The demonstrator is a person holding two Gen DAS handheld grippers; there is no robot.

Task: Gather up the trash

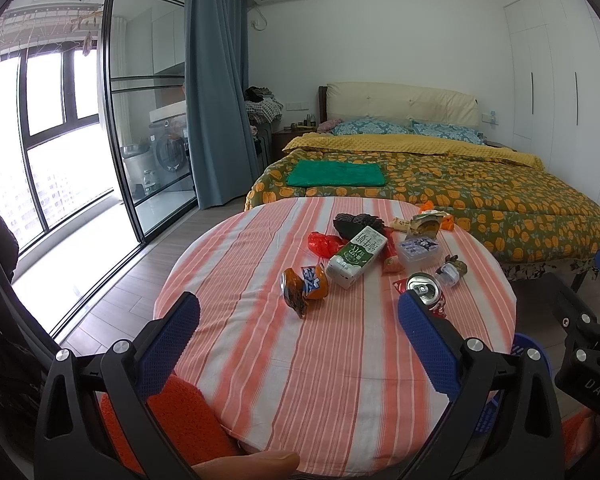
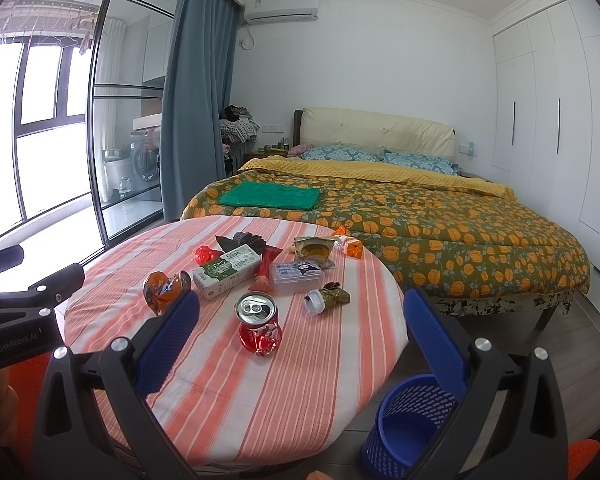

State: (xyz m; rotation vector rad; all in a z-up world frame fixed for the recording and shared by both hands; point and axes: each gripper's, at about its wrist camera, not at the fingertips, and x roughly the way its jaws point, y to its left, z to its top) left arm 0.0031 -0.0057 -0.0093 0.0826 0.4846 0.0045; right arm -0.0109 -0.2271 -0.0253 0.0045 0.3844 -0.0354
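Note:
Trash lies on a round table (image 1: pixel 300 360) (image 2: pixel 260 380) with a pink striped cloth. A crushed red can (image 1: pixel 426 290) (image 2: pixel 258 324) stands nearest. Beside it are a crushed orange can (image 1: pixel 304 286) (image 2: pixel 164 288), a green and white milk carton (image 1: pixel 356 256) (image 2: pixel 226 270), a clear plastic box (image 1: pixel 418 252) (image 2: pixel 298 276), a red plastic bag (image 1: pixel 324 242) (image 2: pixel 204 255) and several wrappers. My left gripper (image 1: pixel 300 320) is open above the table's near side, holding nothing. My right gripper (image 2: pixel 302 316) is open too, empty, short of the red can.
A blue mesh waste basket (image 2: pixel 410 428) stands on the floor to the right of the table. A bed (image 2: pixel 420 224) with an orange flowered quilt lies beyond the table. Glass doors (image 1: pixel 140 120) and a curtain are to the left, a white wardrobe (image 2: pixel 548 120) to the right.

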